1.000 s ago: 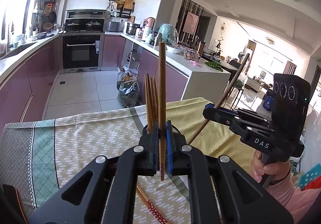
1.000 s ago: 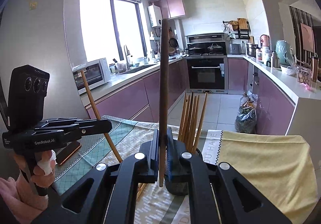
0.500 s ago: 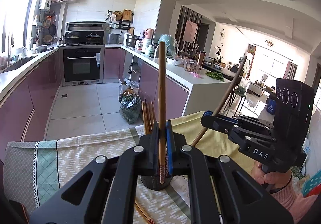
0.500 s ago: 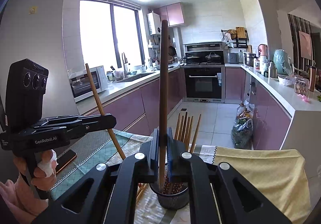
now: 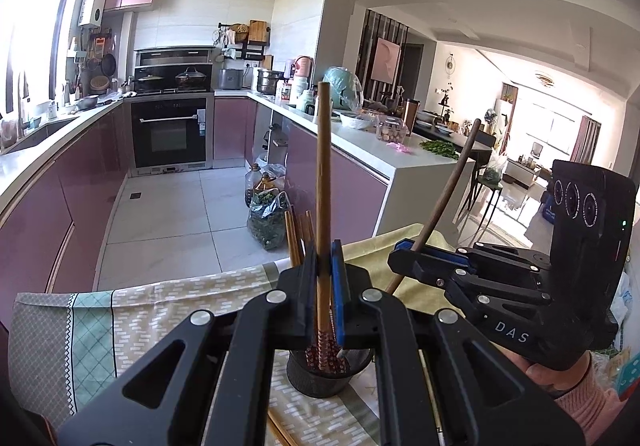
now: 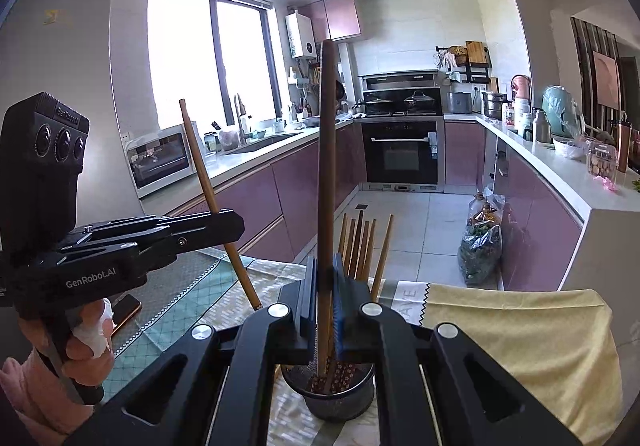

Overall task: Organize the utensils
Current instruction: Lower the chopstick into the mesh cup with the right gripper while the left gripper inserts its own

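Left gripper (image 5: pixel 323 282): black two-finger tongs with blue pads, clenched on a light-brown wooden chopstick (image 5: pixel 322 182); stick upright, patterned lower end at 6 o'clock over the holder
Holder: dark mesh cylindrical cup (image 5: pixel 320 378) on the patterned green-and-beige tablecloth (image 5: pixel 160 310); several wooden chopsticks (image 6: pixel 360 246) stand in it, tips toward 12 o'clock
Right gripper (image 6: pixel 325 286): matching black tongs, grasping a darker brown wooden chopstick (image 6: pixel 327 166); upright, its lower end inside the cup's rim
Loose chopsticks (image 5: pixel 280 430): on the cloth at 7 o'clock of the cup
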